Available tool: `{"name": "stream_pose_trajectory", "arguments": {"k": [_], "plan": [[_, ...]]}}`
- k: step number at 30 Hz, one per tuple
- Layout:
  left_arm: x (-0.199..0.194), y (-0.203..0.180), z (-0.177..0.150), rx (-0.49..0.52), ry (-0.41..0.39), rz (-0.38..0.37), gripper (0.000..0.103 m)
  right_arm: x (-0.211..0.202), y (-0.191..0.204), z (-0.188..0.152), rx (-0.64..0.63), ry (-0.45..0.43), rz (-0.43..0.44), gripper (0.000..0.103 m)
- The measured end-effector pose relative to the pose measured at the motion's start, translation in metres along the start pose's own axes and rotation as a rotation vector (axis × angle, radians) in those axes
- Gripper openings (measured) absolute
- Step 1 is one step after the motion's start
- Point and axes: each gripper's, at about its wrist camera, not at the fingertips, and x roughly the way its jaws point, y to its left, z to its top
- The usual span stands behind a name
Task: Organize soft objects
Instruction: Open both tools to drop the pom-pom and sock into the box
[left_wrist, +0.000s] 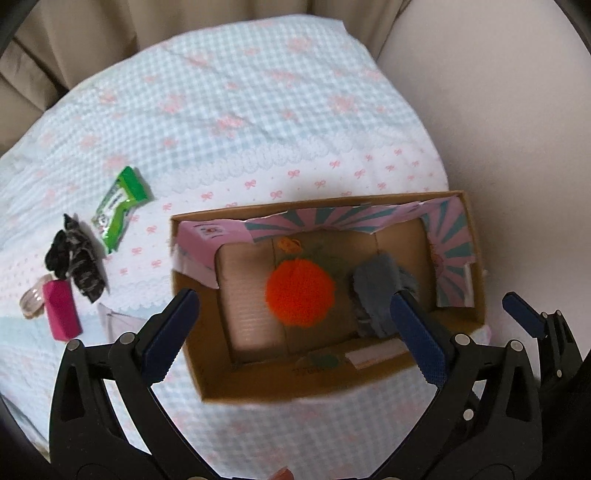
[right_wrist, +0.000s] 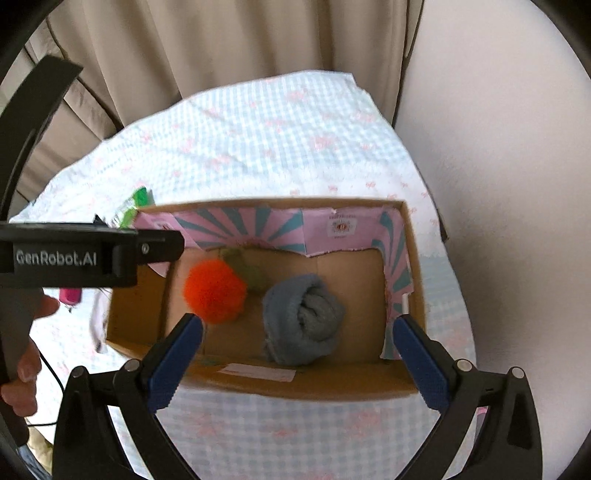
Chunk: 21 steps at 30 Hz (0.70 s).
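Both your grippers, left gripper (left_wrist: 295, 341) and right gripper (right_wrist: 297, 363), are spread and empty above the box (right_wrist: 303, 384). The dark sock bundle (left_wrist: 75, 258) lies on the bed, out beyond your left fingers (left_wrist: 168, 338), long axis running away from you, so the left is nearer.

Both wrist cams above box (left_wrist: 369, 387)

Place: we take this for a home, likely a bedroom.
Bedding: we see a blue-and-white gingham quilt with pink bows (left_wrist: 258, 110).
Backdrop: we see beige pleated curtains (right_wrist: 221, 44) and a plain cream wall (right_wrist: 498, 166).
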Motion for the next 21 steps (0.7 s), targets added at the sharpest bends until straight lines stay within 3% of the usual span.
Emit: {"name": "stream_pose_trajectory", "arguments": {"k": [12, 21], "plan": [[-0.136, 0.011, -0.035, 0.004, -0.217, -0.031, 0.103, -0.117, 0.030, 0.004, -0.002, -0.159, -0.020, 0.103], [-0.242, 0.045, -0.091, 0.002, -0.401, -0.011, 0.103, -0.204, 0.070, -0.011, 0.021, -0.260, 0.001, 0.103]]}}
